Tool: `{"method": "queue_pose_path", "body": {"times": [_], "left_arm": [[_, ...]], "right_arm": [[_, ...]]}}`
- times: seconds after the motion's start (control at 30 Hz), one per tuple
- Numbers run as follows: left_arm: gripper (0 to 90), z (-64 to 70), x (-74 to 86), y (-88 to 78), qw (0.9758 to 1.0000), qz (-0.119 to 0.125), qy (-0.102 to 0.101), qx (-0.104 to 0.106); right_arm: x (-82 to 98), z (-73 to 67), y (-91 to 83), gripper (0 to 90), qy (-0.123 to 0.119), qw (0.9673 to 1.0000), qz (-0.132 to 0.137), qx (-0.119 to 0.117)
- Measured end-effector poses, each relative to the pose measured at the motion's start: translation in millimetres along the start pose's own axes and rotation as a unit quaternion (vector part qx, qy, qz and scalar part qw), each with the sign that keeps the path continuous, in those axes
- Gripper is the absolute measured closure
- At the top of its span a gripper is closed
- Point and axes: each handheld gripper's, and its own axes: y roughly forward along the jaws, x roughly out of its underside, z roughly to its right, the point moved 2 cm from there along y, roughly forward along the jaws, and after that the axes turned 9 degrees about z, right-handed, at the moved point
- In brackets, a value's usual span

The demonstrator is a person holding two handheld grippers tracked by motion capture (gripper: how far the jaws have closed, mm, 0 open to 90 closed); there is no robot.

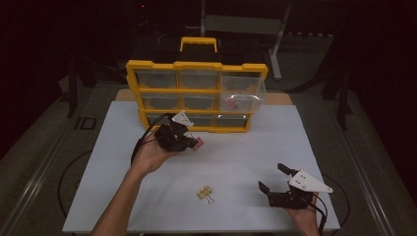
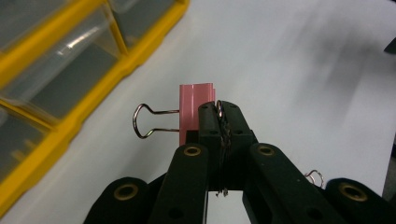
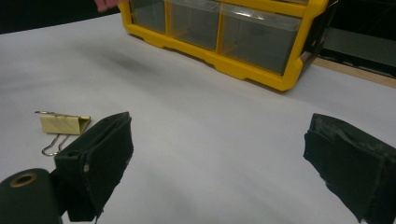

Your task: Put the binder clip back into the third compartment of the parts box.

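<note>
Pink binder clip point(image 2: 196, 112), gold binder clip point(image 1: 204, 192), yellow organizer point(image 1: 196, 65)

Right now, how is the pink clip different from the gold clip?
The pink clip is pink; the gold clip is yellowish gold. The pink clip is held up in the shut left gripper, which pinches one of its wire handles, while the gold clip lies on the white table with nothing touching it. The pink clip is near the yellow drawer organizer; the gold clip lies nearer the person, by the open right gripper. Both are binder clips with wire handles.
</note>
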Motion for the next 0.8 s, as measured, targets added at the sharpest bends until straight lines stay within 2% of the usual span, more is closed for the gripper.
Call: {"method": "queue_pose_path", "body": {"times": [0.3, 0.63, 0.67, 0.8], "left_arm": [[89.6, -4.9, -23.3, -21.8, 0.9997, 0.014, 0.017, -0.007], [89.5, -9.2, -55.1, -48.2, 0.9984, 0.024, 0.047, -0.019], [89.5, -11.3, -65.0, -55.5, 0.998, 0.027, 0.053, -0.023], [89.5, -14.7, -79.5, -66.7, 0.9971, 0.038, 0.062, -0.023]], "right_arm": [[-0.7, 0.2, -0.2, 7.7, -0.003, 1.0, 0.001, 0.002], [-0.9, 0.0, 0.0, 7.8, -0.004, 1.0, 0.001, 0.004], [-1.0, -0.6, 0.3, 7.7, -0.002, 1.0, 0.001, 0.004], [-1.4, -0.2, 0.2, 7.7, -0.003, 1.0, 0.003, 0.004]]}}
